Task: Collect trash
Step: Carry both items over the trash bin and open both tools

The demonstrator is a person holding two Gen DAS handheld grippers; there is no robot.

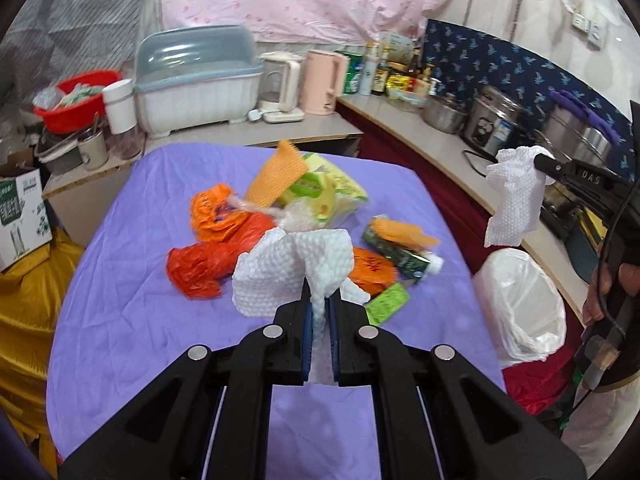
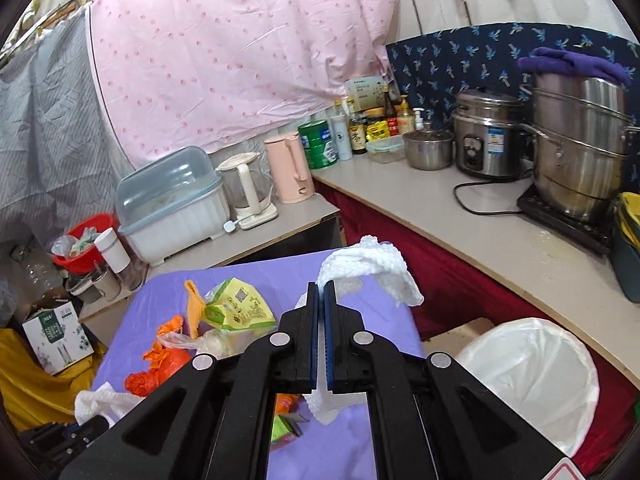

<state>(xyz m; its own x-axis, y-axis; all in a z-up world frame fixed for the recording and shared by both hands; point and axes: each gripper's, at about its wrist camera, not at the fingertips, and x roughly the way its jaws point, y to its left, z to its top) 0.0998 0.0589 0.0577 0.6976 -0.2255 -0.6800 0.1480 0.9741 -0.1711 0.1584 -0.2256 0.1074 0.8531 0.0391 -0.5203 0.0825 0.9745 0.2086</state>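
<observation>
Two crumpled white paper towels hang clear of the purple-covered bench (image 1: 120,320), one paper towel (image 1: 288,276) pinched between the left gripper's fingers (image 1: 307,312), the other paper towel (image 2: 372,268) clamped in the right gripper's fingers (image 2: 314,312). On the bench lie an orange plastic bag (image 1: 216,252), a yellow-green snack packet (image 1: 332,192) under an orange foam net (image 1: 276,176), a dark green tube (image 1: 400,252) and a small green wrapper (image 1: 386,304). Just beside the bench's right edge stands a white-lined trash bin (image 1: 520,304), its mouth open.
</observation>
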